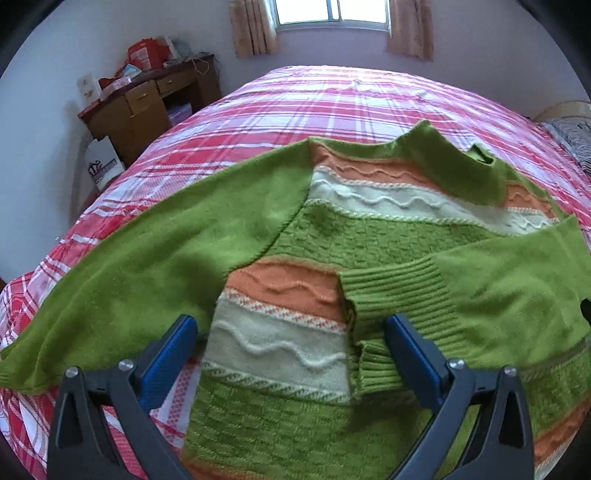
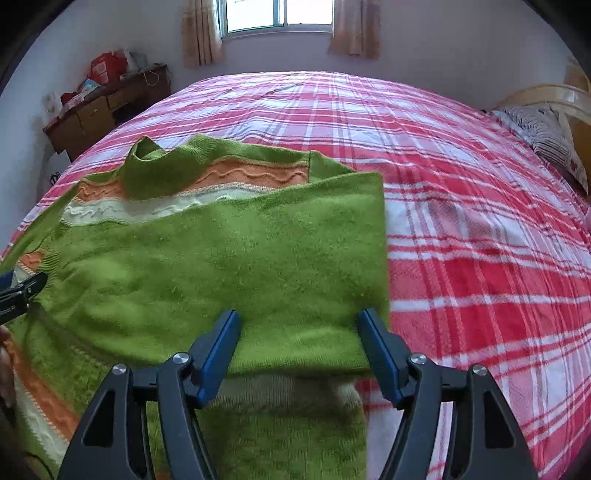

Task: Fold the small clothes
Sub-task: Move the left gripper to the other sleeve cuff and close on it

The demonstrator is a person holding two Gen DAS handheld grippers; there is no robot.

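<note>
A small green sweater [image 1: 362, 236] with orange and white knit stripes lies flat on the bed, collar [image 1: 469, 173] at the far side. Its left sleeve [image 1: 147, 258] stretches out to the left. Its right sleeve [image 1: 498, 288] is folded across the body, ribbed cuff [image 1: 391, 295] near the middle. My left gripper [image 1: 291, 332] is open, just above the sweater's lower body. In the right wrist view the folded sleeve [image 2: 258, 266] covers the sweater [image 2: 221, 177]. My right gripper [image 2: 299, 325] is open over the sleeve's near edge. The left gripper's tip [image 2: 22, 291] shows at the left edge.
The bed has a red, pink and white plaid cover [image 2: 461, 221]. A wooden desk [image 1: 147, 99] with clutter stands at the back left. A striped pillow [image 2: 546, 140] and a headboard are at the right. A curtained window [image 2: 280, 14] is on the far wall.
</note>
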